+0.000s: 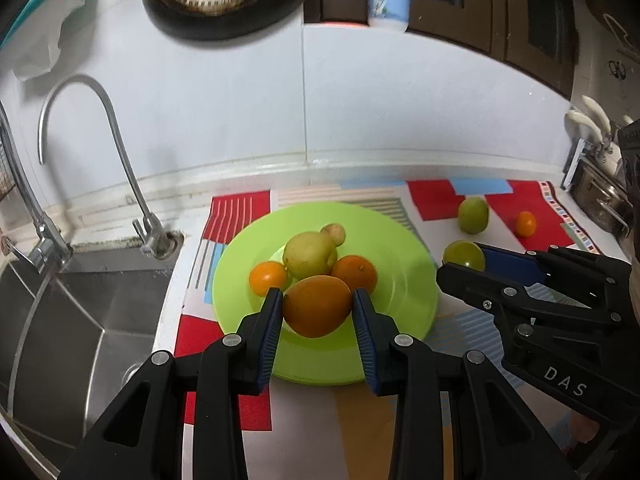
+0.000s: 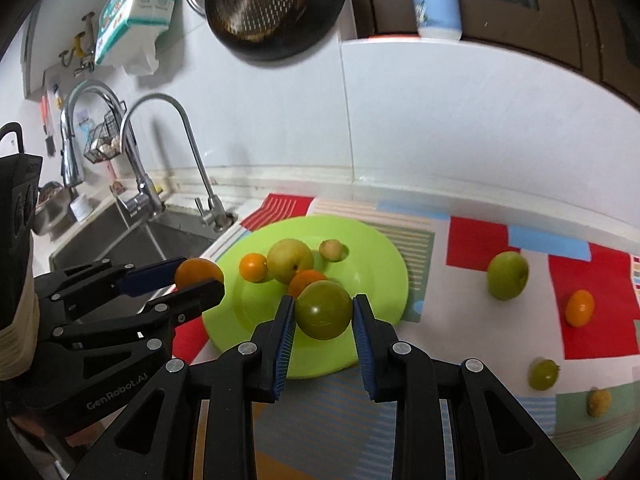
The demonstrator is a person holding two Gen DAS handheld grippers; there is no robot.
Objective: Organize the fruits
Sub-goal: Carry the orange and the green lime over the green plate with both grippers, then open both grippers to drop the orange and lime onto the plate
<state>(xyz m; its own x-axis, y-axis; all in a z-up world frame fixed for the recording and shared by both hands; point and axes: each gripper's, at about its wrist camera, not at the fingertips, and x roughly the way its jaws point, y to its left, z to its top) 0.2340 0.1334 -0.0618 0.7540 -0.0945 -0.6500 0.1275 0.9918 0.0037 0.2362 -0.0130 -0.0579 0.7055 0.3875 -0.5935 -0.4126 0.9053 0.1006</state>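
In the left wrist view, our left gripper has its jaws clamped on an orange fruit over the near side of the green plate at frame centre, probably to join the four fruits there. In the right wrist view, our right gripper is pinched tight on a green fruit above the plate's near rim; other fruits, somewhat blurred, wait on the mat at right.
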